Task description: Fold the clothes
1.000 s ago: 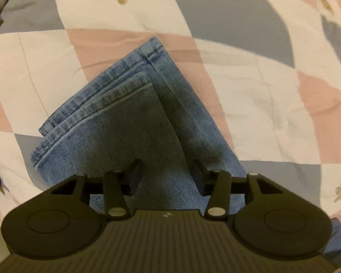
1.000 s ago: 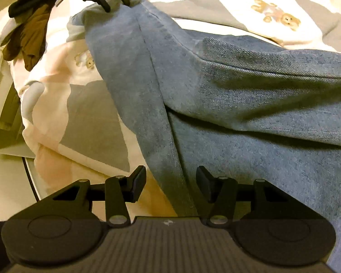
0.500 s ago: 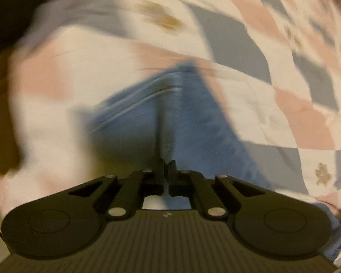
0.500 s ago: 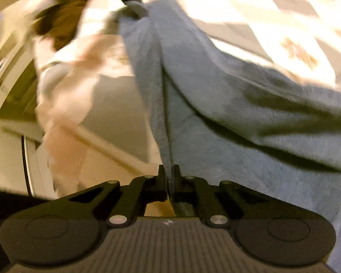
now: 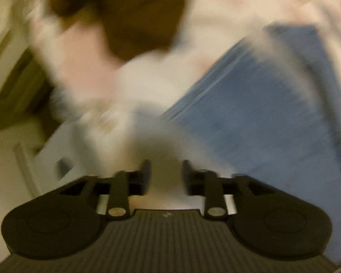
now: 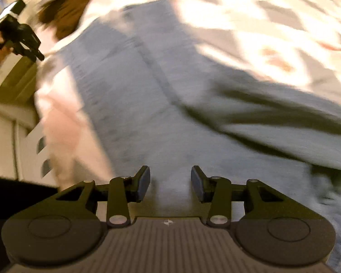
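My left gripper [image 5: 165,177] has its fingers spread apart with nothing between them, and my right gripper [image 6: 170,183] is the same, parted and empty. The jeans [image 6: 161,113] lie on the checked quilt [image 6: 250,20], directly ahead of my right fingers, with a leg or fold [image 6: 284,122] lying across them on the far side from the brown garment [image 6: 63,18]. In the left view the jeans [image 5: 272,104] sit off to one side of my fingers, which point at bare quilt [image 5: 129,84]. Everything is blurred, so I cannot count layers. I judge the jeans only partly folded: the fabric looks rumpled and the final folds remain, and the brown garment beyond the jeans looks untouched.
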{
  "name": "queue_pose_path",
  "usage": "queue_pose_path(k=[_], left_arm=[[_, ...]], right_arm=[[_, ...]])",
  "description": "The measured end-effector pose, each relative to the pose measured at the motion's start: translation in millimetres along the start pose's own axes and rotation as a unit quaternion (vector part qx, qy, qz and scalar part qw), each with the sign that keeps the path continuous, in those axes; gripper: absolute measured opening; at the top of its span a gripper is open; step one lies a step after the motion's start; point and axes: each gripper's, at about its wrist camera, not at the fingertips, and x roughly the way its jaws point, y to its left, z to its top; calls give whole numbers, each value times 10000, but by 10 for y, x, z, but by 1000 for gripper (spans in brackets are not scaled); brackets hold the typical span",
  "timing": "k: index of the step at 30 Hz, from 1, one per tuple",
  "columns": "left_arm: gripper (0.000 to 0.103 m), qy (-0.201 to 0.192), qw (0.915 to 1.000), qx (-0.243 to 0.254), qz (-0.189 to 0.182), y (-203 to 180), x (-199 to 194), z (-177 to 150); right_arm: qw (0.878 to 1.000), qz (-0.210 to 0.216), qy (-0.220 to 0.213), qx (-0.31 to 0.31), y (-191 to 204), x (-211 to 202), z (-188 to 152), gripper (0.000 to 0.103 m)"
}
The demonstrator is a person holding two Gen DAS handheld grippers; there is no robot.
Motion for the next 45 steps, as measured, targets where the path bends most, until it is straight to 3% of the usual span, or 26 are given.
queue_pose_path(k=[3,4,6,9,10,14,16,17,18,21,22,23,24,25,26,27,28,30,33,37,38,39,41,42,43,45], left_arm=[[31,-521,9951,547,-634,-602,-142,485],[31,-735,9898,969,-744,-883,-197,656],[36,-1173,9676,2096,-783,-1335,-293,897],[39,-1470,9208,3563,-594,-1960,-178,1174],[39,-1445,9153,3720,-541,-2067,-87,1257],[45,-1287,9123,3857,-486,-2330,350,1736],[64,-1152,9082,3998,-456,-2438,641,1893],[80,-1087,9053,4086,-401,-2432,792,1926],[85,-1022,9023,4175,-344,-2423,943,1956],[85,-857,9035,4171,-493,-2427,1266,1983],[84,-861,9061,4099,-594,-2401,1290,1977],[72,-835,9061,4070,-801,-2367,1289,1963],[51,-806,9055,4040,-1013,-2333,1287,1949],[46,-912,8989,4171,-985,-2322,1253,1892],[25,-1025,8916,4308,-943,-2313,1216,1833],[2,-1177,8850,4435,-790,-2288,1181,1793],[1,-1330,8778,4558,-631,-2263,1146,1753],[1,-1571,8838,4310,-919,-2107,937,1800],[1,-2015,8865,3889,-1493,-1868,502,1929],[1,-2855,8761,3509,-1670,-1769,-12,2165],[2,-3053,8807,3237,-1623,-1784,-92,2296],[3,-3247,8847,2953,-1571,-1800,-170,2428],[2,-3460,9017,2334,-1127,-1844,-232,2660],[3,-3537,9073,2104,-860,-1875,-230,2756],[4,-3478,9158,1926,-571,-1907,-203,2853],[5,-3304,9207,2032,-426,-1935,-158,2825]], right_arm=[[9991,-337,-259,-11,-257,-246,67,43],[9983,-459,-342,-60,-324,-315,116,45],[9963,-727,-437,-160,-422,-417,220,51],[9939,-956,-535,-89,-524,-460,344,52],[9934,-996,-561,-14,-559,-457,377,52],[9923,-1071,-605,151,-642,-359,500,57],[9917,-1145,-576,-58,-651,-308,575,67],[9914,-1161,-569,-197,-636,-273,620,69],[9910,-1159,-563,-370,-618,-237,677,74],[9895,-1001,-383,-974,-559,-93,815,79],[9885,-899,-250,-1186,-537,-31,858,79],[9867,-795,-113,-1412,-512,39,889,79],[9840,-689,24,-1643,-486,112,916,78],[9805,-582,161,-1872,-460,185,943,72],[9777,-416,326,-2032,-437,256,961,64],[9748,-227,502,-2163,-416,325,976,31],[9733,-80,655,-2200,-414,390,1002,2],[9745,15,729,-2124,-454,415,1084,2],[9803,-212,289,-1941,-601,225,1299,2],[9760,-1074,-490,-1831,-892,-91,1704,2],[9725,-1389,-656,-1751,-1006,-115,1837,2],[9670,-1765,-832,-1637,-1128,-103,1962,7],[9509,-2671,-1169,-1039,-1461,-4,2229,39],[9415,-3061,-1269,-622,-1624,20,2334,72],[9301,-3416,-1339,-170,-1782,31,2428,87],[9203,-3455,-1638,831,-2018,-110,2456,87]])
